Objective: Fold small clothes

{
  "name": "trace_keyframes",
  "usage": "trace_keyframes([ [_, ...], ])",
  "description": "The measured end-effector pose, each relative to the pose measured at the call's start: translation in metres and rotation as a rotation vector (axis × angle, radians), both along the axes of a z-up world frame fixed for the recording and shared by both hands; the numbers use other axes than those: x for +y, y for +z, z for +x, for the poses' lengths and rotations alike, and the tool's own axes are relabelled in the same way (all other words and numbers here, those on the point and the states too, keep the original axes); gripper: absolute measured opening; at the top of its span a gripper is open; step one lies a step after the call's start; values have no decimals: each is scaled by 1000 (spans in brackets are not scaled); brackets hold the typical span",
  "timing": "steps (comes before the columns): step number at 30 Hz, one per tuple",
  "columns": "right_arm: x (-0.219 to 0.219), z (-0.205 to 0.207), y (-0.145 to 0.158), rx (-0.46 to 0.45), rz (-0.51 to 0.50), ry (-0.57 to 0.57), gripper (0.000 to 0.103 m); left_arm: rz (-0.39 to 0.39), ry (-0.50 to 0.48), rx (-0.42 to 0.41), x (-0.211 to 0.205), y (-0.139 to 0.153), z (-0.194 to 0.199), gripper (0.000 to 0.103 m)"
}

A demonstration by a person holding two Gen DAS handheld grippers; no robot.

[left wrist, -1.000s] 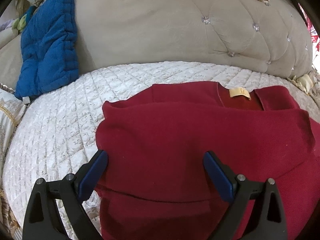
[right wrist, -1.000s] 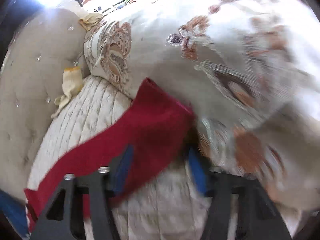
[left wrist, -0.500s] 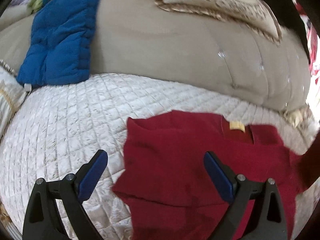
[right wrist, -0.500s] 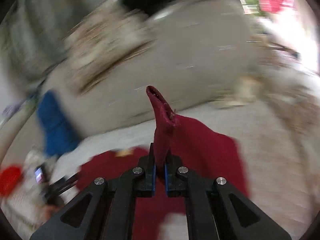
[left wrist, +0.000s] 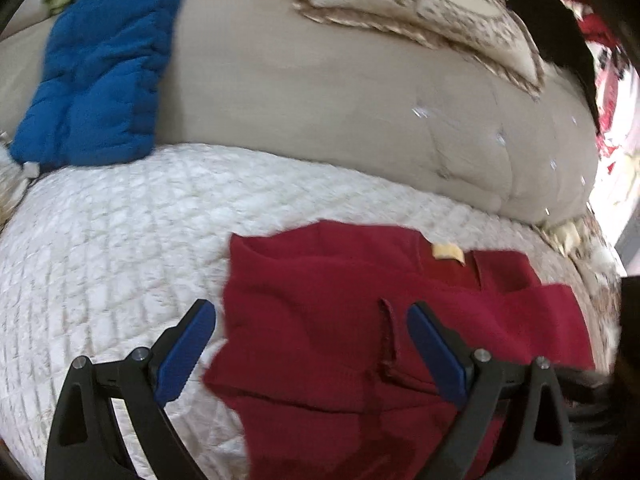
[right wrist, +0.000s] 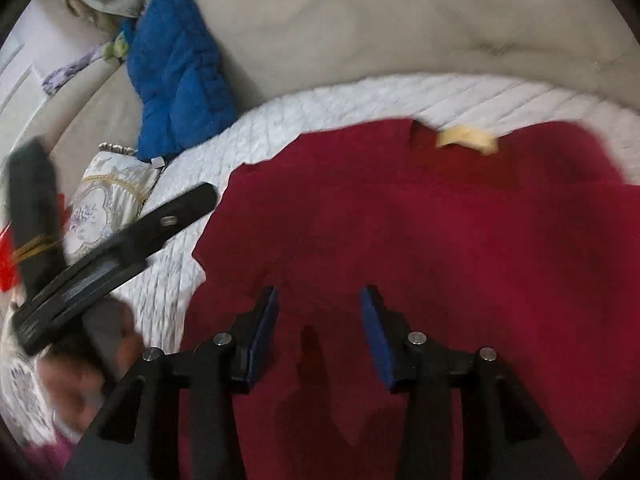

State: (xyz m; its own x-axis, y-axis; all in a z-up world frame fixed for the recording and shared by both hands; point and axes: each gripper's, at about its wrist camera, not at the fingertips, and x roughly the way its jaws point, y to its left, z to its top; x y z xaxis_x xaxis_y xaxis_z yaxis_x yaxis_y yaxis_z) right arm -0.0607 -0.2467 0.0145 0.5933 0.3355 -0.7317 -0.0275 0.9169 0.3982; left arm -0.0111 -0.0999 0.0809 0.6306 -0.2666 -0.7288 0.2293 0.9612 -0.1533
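Observation:
A dark red garment with a yellow neck label lies partly folded on the white quilted sofa seat. My left gripper is wide open and empty, hovering over the garment's left edge. In the right wrist view the same garment fills the middle, its label at the far edge. My right gripper is open and empty just above the red cloth. The left gripper shows as a black bar at the left of that view.
A blue padded jacket leans on the beige tufted sofa back. A patterned fringed cushion rests on top of the back. Another patterned cushion sits at the seat's left end.
My right gripper held a red sleeve pinched upright; it has let go, opened, and now sits over the flat garment. My left gripper has pulled back a little, still open.

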Motion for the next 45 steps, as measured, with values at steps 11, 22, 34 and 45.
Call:
trace_keyframes([
  [11, -128, -110, 32, -59, 38, -293, 30, 135, -173, 137, -86, -46, 3, 28],
  [22, -178, -130, 60, -161, 21, -462, 43, 22, -51, -42, -9, 42, 9, 15],
  [34, -176, -33, -11, 92, 62, -404, 42, -2, 0, 103, 18, -12, 13, 15],
  [45, -193, -42, -15, 85, -91, -412, 0, 77, -8, 143, 1, -33, 16, 48],
])
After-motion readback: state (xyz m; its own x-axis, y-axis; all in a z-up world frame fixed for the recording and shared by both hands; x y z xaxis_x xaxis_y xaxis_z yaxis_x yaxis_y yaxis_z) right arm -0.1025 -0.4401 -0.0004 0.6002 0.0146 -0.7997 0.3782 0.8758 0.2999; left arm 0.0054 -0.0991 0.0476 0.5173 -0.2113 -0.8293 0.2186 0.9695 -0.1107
